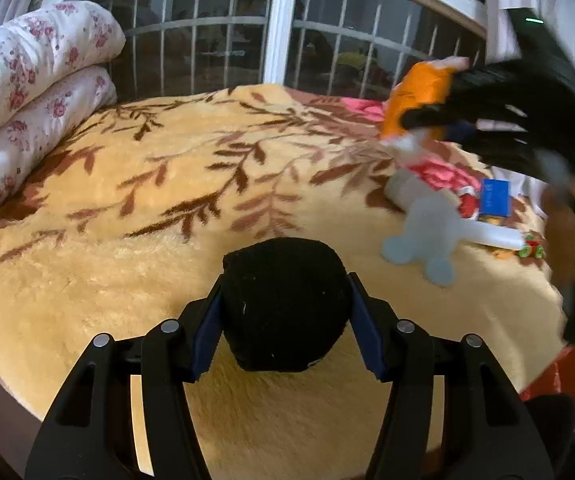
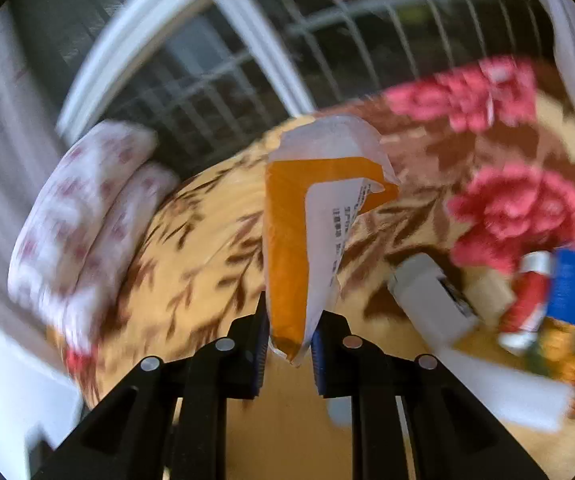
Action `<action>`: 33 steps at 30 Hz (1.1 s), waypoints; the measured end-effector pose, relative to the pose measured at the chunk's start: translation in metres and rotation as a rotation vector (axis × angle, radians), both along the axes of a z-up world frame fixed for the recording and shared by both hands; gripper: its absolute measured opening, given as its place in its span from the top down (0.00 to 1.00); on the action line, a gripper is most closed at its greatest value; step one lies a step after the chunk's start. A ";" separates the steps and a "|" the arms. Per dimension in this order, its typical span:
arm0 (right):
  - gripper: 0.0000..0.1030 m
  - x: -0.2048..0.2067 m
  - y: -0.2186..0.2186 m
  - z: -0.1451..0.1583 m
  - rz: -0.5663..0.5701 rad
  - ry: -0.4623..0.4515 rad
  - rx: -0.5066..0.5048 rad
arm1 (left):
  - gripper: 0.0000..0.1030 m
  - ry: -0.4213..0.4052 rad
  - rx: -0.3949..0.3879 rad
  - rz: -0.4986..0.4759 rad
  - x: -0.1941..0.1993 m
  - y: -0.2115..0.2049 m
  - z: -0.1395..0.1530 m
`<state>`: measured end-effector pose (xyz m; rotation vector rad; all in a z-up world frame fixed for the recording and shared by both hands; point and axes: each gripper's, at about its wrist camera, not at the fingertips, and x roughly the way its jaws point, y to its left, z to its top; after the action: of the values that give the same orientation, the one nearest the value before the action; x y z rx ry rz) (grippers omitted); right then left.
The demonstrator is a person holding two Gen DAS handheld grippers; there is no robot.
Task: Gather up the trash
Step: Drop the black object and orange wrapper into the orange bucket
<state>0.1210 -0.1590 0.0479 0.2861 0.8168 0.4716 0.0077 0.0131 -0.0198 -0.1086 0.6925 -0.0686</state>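
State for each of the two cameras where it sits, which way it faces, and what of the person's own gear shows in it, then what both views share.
Left wrist: sits on the left gripper, facing down across the yellow blanket toward the barred window; its fingers clamp a black ball, and the right gripper enters from the right.
Right wrist: sits on the right gripper, tilted, blurred, facing the same bed; its fingers pinch an orange-and-white wrapper.
Shared: blanket, window, wrapper, floral quilt roll, blue box.
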 end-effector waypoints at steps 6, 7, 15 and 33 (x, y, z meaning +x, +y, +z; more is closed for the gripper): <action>0.82 -0.122 -0.040 0.002 0.103 -0.068 -0.097 | 0.45 -0.041 0.068 -0.057 -0.040 -0.019 0.014; 0.82 -0.143 -0.049 -0.003 0.113 -0.057 -0.109 | 0.45 -0.038 0.069 -0.064 -0.046 -0.020 0.014; 0.82 -0.243 -0.086 -0.062 0.147 0.071 -0.183 | 0.45 0.031 0.094 -0.176 -0.102 -0.052 -0.007; 0.81 -0.272 -0.089 -0.233 0.140 0.499 -0.219 | 0.45 0.404 0.166 -0.376 -0.117 -0.106 -0.144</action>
<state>-0.1510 -0.2476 -0.1847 0.1425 1.3720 0.4416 -0.1091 -0.0930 -0.1637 0.1741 1.1132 -0.3563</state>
